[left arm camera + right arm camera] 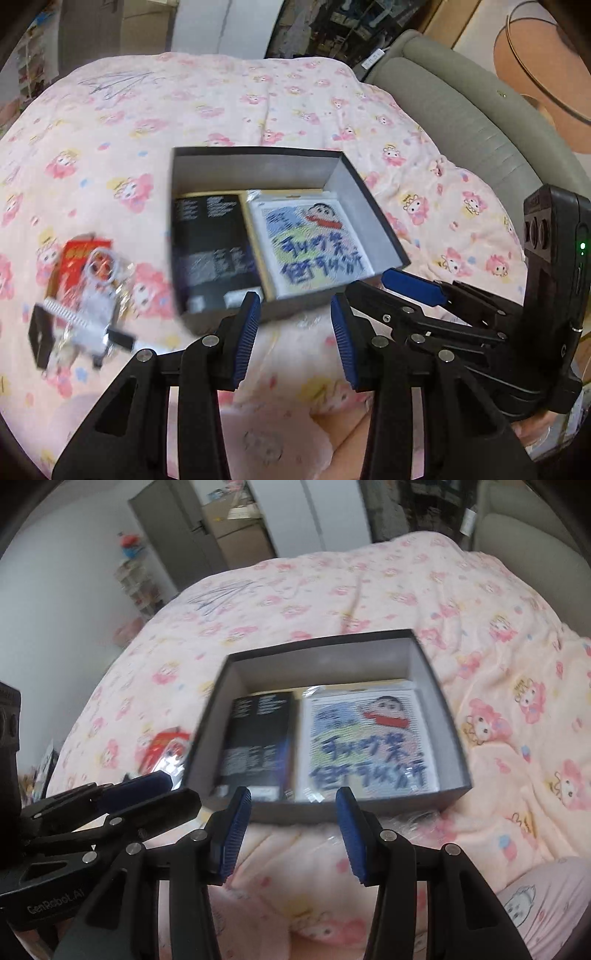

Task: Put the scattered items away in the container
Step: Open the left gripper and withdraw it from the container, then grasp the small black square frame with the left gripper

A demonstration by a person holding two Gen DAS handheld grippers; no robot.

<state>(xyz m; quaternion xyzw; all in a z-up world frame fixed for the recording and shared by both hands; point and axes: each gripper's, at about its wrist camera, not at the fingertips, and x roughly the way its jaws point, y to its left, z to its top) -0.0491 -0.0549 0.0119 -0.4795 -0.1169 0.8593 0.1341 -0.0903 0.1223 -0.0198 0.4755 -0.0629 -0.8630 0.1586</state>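
both the left gripper point(293, 334) and right gripper point(293, 829) hang half open and empty over the box's point(373, 210) near edge. next: grab the packet pile point(81, 299) on the blanket point(221, 110) left of the box.

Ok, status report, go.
Left tongs and right tongs open, empty. Black booklet and cartoon card in box. Red packet pile outside.

Pink cartoon-print quilt point(258, 110), grey padded headboard point(461, 122), white wall point(55, 609).
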